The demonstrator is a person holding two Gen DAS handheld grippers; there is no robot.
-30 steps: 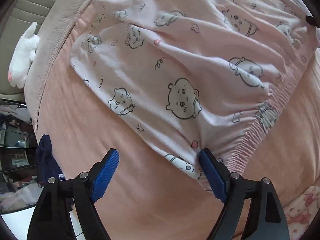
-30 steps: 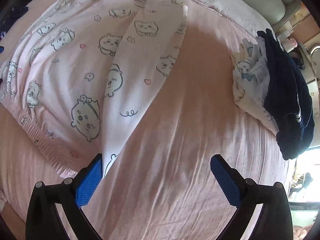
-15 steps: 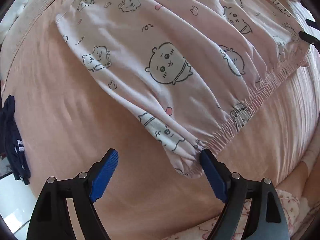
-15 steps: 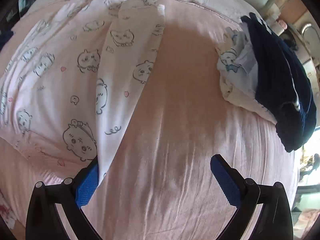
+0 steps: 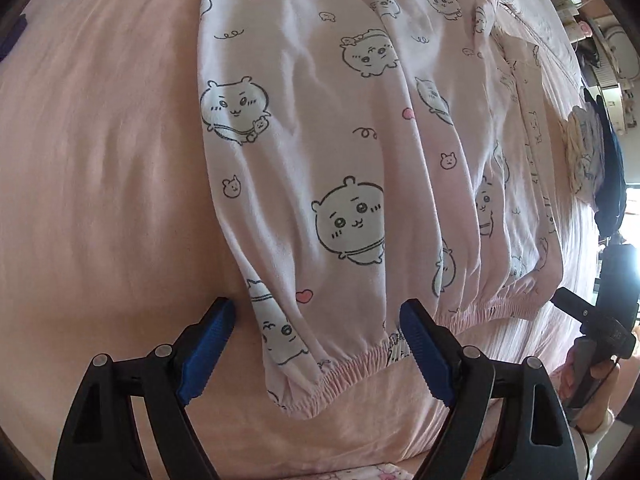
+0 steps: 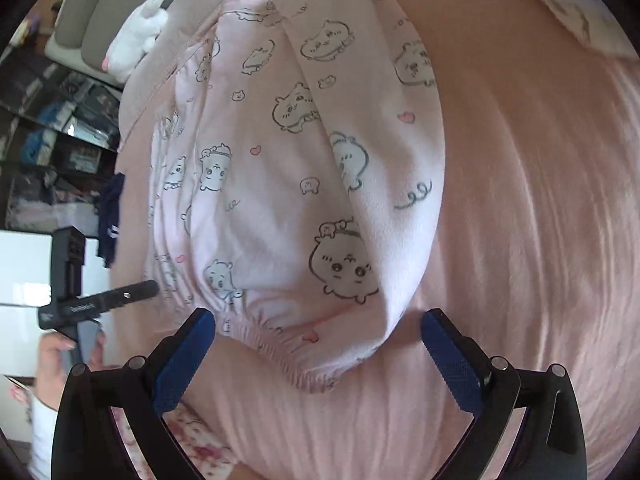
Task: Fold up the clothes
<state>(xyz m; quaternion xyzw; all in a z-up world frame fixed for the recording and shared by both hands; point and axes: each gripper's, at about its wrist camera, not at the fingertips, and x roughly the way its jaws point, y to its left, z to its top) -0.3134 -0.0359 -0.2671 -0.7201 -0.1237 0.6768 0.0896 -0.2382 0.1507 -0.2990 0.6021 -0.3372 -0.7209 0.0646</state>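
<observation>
Both grippers, left and right, hang wide open over the pants' waistband corners, lined up to pinch for folding.

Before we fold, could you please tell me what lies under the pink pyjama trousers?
The pyjama trousers lie flat on the pink bedsheet. Whether anything else lies beneath them is covered.

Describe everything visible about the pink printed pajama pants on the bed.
The pajama pants are pale pink, soft-looking fabric printed with outlined cartoon animals, small hearts and squiggles. The gathered elastic waistband is the nearest edge; the legs run away toward the far side of the bed. They lie flat but creased on the pink bedsheet. The left hand-held gripper and right hand-held gripper, both open, straddle opposite waistband corners without clamping.
</observation>
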